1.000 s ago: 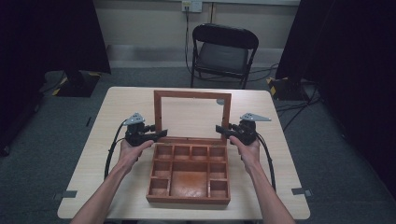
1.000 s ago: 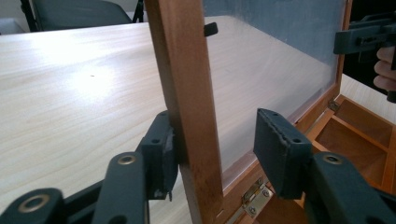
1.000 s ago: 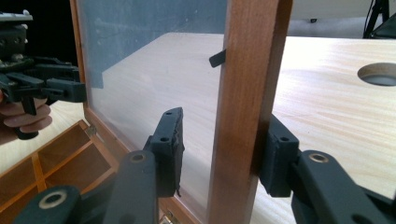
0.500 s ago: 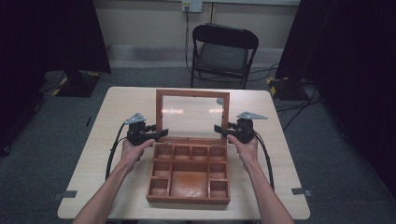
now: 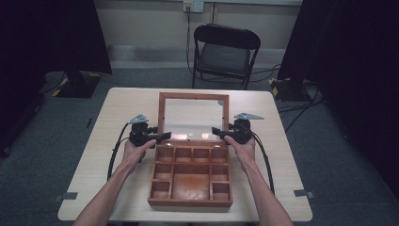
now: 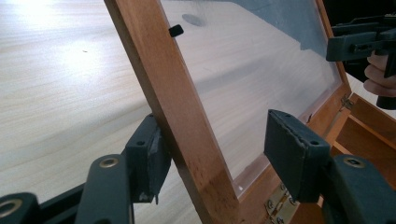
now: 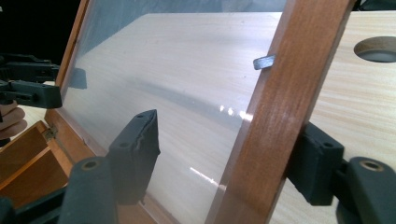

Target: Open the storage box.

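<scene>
At the lid's two side rails, the left hand-held gripper (image 5: pixel 162 137) and right hand-held gripper (image 5: pixel 217 132) each straddle the frame, jaws spread, not clamped. The glass lid (image 5: pixel 194 117) stands tilted over the wooden box (image 5: pixel 190 173) on the worktop (image 5: pixel 117 108) — likely mid-swing; next, steady even guidance.

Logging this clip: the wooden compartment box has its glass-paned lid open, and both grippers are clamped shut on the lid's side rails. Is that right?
Not quite. The glass-paned lid of the wooden compartment box is open, and each gripper straddles a side rail, but neither is clamped: the left gripper and right gripper are open, with one finger off the wood. The two gripper views show it.
</scene>
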Motion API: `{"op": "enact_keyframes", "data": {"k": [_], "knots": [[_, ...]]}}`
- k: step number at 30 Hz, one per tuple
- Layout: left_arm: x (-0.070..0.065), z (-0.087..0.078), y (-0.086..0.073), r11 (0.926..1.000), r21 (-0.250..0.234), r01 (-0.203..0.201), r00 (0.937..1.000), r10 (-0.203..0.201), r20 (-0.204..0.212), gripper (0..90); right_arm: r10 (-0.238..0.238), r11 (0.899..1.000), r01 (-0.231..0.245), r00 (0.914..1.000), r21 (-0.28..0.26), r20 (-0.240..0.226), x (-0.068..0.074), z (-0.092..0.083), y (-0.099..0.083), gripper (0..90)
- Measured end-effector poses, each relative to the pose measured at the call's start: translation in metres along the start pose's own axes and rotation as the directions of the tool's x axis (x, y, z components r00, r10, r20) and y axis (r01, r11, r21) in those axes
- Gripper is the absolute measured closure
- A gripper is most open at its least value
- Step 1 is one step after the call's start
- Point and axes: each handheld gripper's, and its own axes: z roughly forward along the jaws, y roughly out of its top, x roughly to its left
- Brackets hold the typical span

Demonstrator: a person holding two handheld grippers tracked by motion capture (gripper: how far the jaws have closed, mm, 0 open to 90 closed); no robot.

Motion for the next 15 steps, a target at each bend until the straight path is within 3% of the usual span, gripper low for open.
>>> {"op": "enact_keyframes", "data": {"k": [5,6,12,15], "knots": [[-0.0007,0.0022,-0.0004,0.9996,0.026,0.007,1.0,-0.007,-0.005,35.4,0.008,1.0,-0.008,0.9998,0.023,0.02,-0.0034,0.0007,-0.0023,29.4],[-0.0004,0.0021,-0.0008,0.9997,0.024,0.01,0.9997,-0.009,-0.021,34.8,0.012,1.0,-0.012,0.9996,0.028,0.026,-0.0047,0.0007,-0.0025,28.5],[0.0037,0.0051,-0.0075,0.9976,0.02,0.066,0.9978,-0.066,-0.008,32.4,0.044,0.998,-0.045,0.9983,0.036,0.039,-0.0092,-0.0006,-0.0049,24.2],[0.0043,0.0065,-0.0083,0.9974,0.03,0.066,0.9978,-0.065,-0.014,32.7,0.044,0.998,-0.046,0.9976,0.047,0.054,-0.0089,0.0028,-0.0073,22.9]]}}
